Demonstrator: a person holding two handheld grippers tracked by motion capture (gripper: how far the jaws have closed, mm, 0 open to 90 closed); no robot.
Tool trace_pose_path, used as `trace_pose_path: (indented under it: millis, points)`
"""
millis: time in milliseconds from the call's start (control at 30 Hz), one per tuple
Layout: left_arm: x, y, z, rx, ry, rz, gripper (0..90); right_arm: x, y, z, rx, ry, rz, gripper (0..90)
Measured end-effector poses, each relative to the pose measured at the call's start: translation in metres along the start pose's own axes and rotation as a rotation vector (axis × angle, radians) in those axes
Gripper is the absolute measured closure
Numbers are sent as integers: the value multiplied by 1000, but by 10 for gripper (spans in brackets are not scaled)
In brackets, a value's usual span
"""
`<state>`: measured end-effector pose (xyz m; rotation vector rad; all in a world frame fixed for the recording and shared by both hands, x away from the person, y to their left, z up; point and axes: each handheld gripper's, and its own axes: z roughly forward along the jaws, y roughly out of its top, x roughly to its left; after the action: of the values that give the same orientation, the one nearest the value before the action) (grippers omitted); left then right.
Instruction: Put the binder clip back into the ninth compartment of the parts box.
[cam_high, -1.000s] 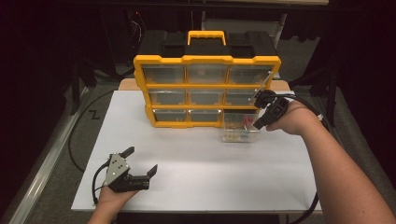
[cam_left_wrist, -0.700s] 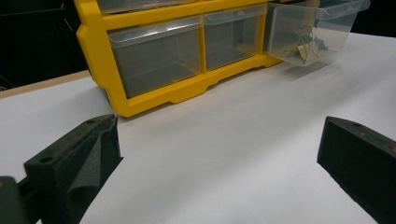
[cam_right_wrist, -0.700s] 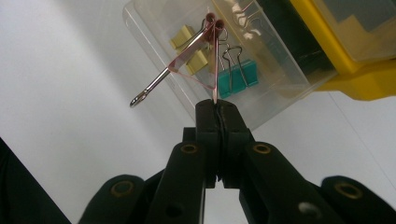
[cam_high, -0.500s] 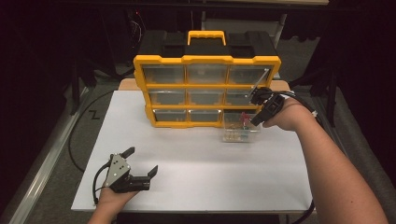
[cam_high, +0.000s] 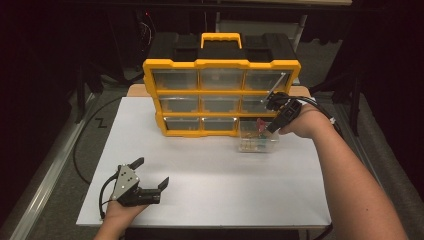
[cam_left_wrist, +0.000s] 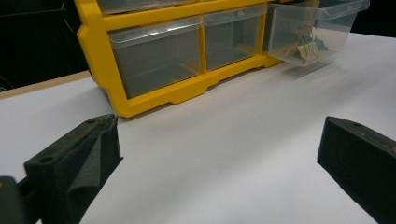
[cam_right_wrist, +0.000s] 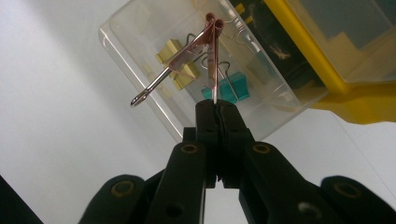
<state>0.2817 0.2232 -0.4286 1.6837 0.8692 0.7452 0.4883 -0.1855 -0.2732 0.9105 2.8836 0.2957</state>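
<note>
Right gripper view: your right gripper (cam_right_wrist: 215, 109) is clamped on a red binder clip (cam_right_wrist: 205, 44), centre frame, above the clear drawer (cam_right_wrist: 135, 32); your left gripper (cam_high: 150, 175) sits spread.

Both forearms are bare, no sleeve is seen in the high view. The left gripper (cam_high: 151, 175) is black, with a grey three-cornered plate (cam_high: 123, 180) on top (small dark screws in it) and a black cable (cam_high: 102, 200) looping behind. The right gripper (cam_right_wrist: 215, 109) has black jaws with brass-coloured rivets (cam_right_wrist: 189, 148) and round holes; its black cable (cam_high: 320, 107) runs over the wrist
</note>
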Motion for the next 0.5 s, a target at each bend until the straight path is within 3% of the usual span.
trace_pose_path:
  millis: [367, 433, 500]
  points:
    - [0, 0, 0, -1, 0, -3, 3, -1, 5, 4, -2, 0, 14, 891]
    - [0, 0, 0, 0, -2, -1, 3, -1, 4, 3, -11, 7, 53, 745]
    - [0, 0, 0, 0, -3, 0, 3, 1, 3, 2, -11, 13, 53, 666]
